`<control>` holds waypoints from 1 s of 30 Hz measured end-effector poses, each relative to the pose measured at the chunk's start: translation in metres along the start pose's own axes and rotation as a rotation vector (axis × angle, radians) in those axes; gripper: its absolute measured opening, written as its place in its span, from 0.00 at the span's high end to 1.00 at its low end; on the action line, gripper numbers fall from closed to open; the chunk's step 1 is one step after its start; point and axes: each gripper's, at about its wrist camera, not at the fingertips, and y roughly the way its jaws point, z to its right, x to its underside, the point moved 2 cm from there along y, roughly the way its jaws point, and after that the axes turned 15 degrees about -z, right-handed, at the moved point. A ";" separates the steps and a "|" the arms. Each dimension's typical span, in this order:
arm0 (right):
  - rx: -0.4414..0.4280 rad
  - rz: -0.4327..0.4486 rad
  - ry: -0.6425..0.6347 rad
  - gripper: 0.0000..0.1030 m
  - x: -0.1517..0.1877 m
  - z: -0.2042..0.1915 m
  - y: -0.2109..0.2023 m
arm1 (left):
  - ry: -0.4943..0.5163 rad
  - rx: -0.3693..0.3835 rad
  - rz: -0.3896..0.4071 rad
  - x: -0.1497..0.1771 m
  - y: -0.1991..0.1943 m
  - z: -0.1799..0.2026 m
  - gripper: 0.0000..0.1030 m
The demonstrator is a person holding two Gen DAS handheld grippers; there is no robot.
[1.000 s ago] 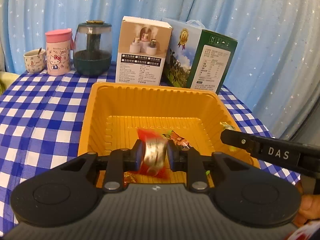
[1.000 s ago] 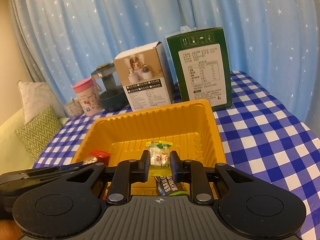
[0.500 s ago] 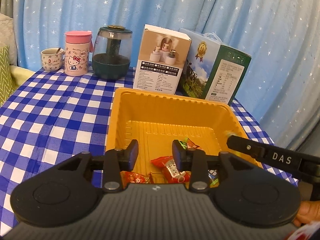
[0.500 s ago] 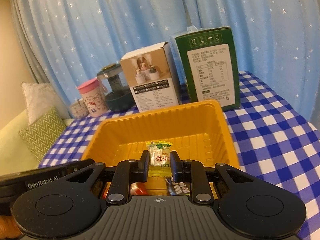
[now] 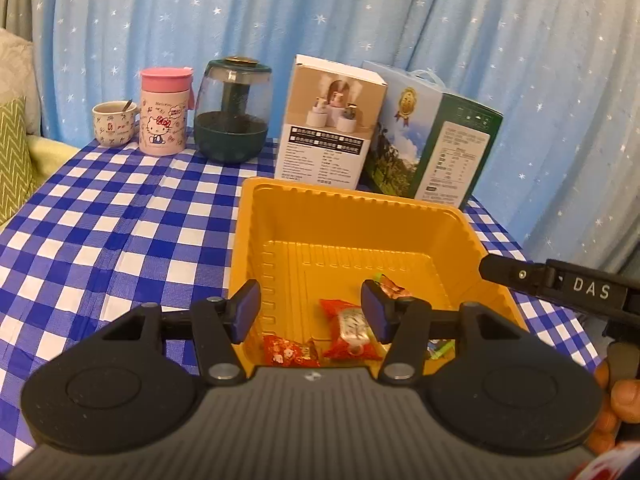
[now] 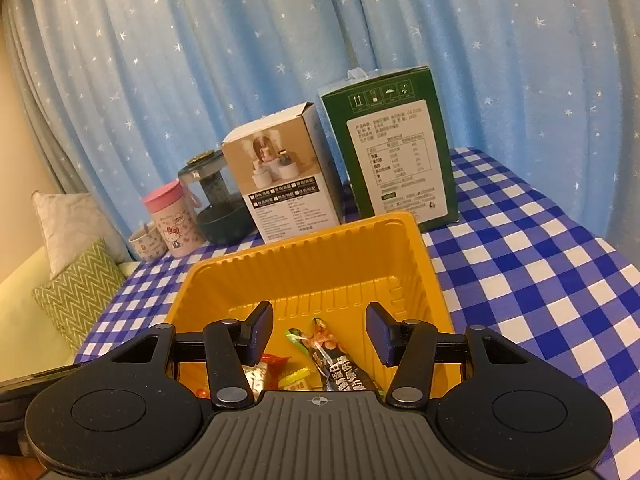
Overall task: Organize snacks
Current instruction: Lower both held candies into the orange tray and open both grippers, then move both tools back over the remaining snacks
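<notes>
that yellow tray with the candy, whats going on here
A person holds a two-finger gripper in each hand and is sorting wrapped snacks into the yellow tray on the checked tablecloth. Both the left gripper and right gripper have just been opening and hold nothing. A red-wrapped candy lies in the tray below the left one, and a small yellow candy beside a dark snack packet below the right.

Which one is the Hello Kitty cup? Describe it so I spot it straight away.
Look behind the orange tray, along the blue star curtain. At the left end of that row, the Hello Kitty cup stands between a small patterned mug and a dark green glass jar. Only it has a pink lid.
</notes>
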 end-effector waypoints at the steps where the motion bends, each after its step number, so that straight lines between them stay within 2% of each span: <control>1: 0.003 0.003 -0.003 0.50 0.000 0.000 -0.002 | 0.003 0.001 0.002 0.001 -0.002 0.001 0.50; 7: 0.048 0.010 -0.044 0.50 0.009 -0.006 -0.019 | 0.033 -0.013 -0.001 0.015 -0.016 0.011 0.48; 11: 0.070 -0.022 -0.034 0.49 0.022 -0.005 -0.032 | 0.041 -0.005 -0.013 0.027 -0.028 0.017 0.45; 14: 0.083 -0.035 -0.024 0.44 0.034 -0.006 -0.045 | 0.051 -0.008 -0.021 0.039 -0.038 0.024 0.39; 17: 0.082 -0.029 -0.029 0.36 0.045 -0.007 -0.061 | 0.058 -0.006 -0.030 0.051 -0.049 0.029 0.33; 19: 0.080 -0.020 -0.028 0.27 0.054 -0.008 -0.073 | 0.056 -0.001 -0.039 0.060 -0.058 0.031 0.31; 26: 0.087 -0.054 -0.013 0.24 0.092 -0.007 -0.107 | 0.060 -0.020 -0.048 0.094 -0.090 0.038 0.23; 30: 0.100 -0.085 0.001 0.23 0.117 -0.005 -0.124 | 0.058 -0.035 -0.052 0.117 -0.109 0.039 0.22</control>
